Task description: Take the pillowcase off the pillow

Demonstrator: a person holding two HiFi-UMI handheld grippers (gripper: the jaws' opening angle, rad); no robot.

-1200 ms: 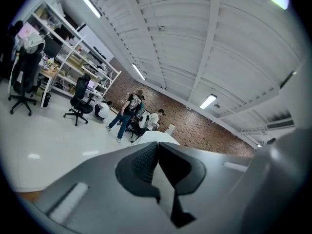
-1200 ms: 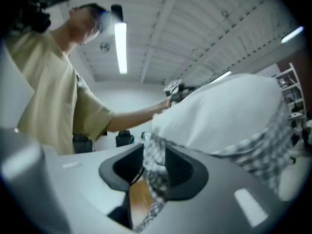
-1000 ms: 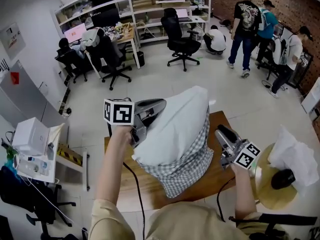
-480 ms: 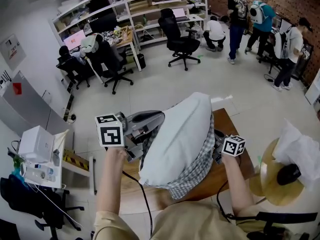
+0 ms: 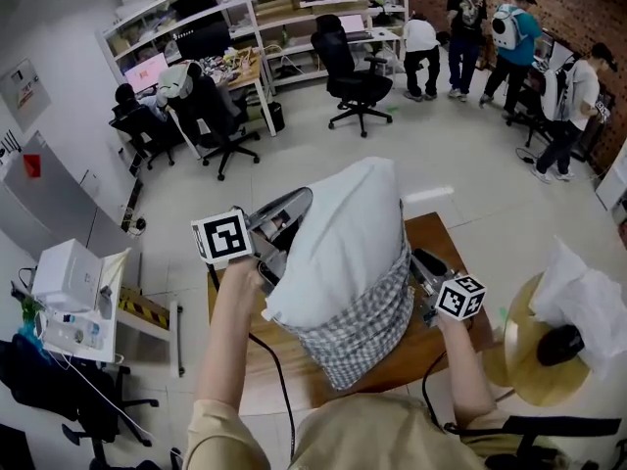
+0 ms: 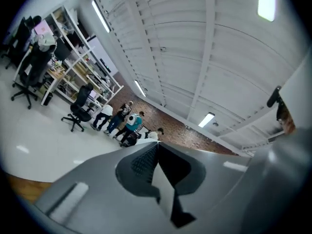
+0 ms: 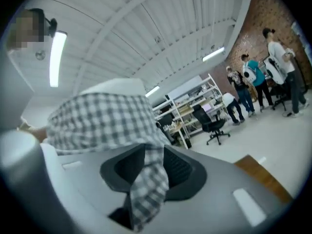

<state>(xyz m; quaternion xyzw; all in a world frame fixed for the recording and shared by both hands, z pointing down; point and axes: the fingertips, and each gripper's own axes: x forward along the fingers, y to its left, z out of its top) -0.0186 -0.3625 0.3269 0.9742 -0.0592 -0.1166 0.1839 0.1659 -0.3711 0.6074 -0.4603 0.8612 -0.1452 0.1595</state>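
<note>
1. Pillow (image 5: 343, 228): I see it standing on end over the table (image 5: 438, 238). Its white upper part is bare. The pillowcase (image 5: 362, 326), grey-and-white check, covers only the lower part.

2. Left gripper (image 5: 292, 215): it sits at the pillow's left edge, just above the rim of the pillowcase. In the left gripper view the jaws of the left gripper (image 6: 157, 152) stand together, with a thin fold of white cloth (image 6: 164, 191) nipped between the pads. I read this as a grip on the pillow's own fabric. No check cloth lies in these jaws.

3. Right gripper (image 5: 421, 264): it lies against the right side of the pillowcase, low and near the table top. In the right gripper view a strip of the pillowcase (image 7: 146, 189) runs down between the jaws of the right gripper (image 7: 148, 155). The gap is narrow. The pads (image 7: 178, 167) lie against the cloth on both sides. These jaws have just been opening slightly, with the cloth between them. The rest of the pillowcase bunches above the jaws, and the white pillow (image 7: 117, 85) shows over it.

4. The two grippers stand on opposite sides of the pillow, the left higher than the right.
</note>
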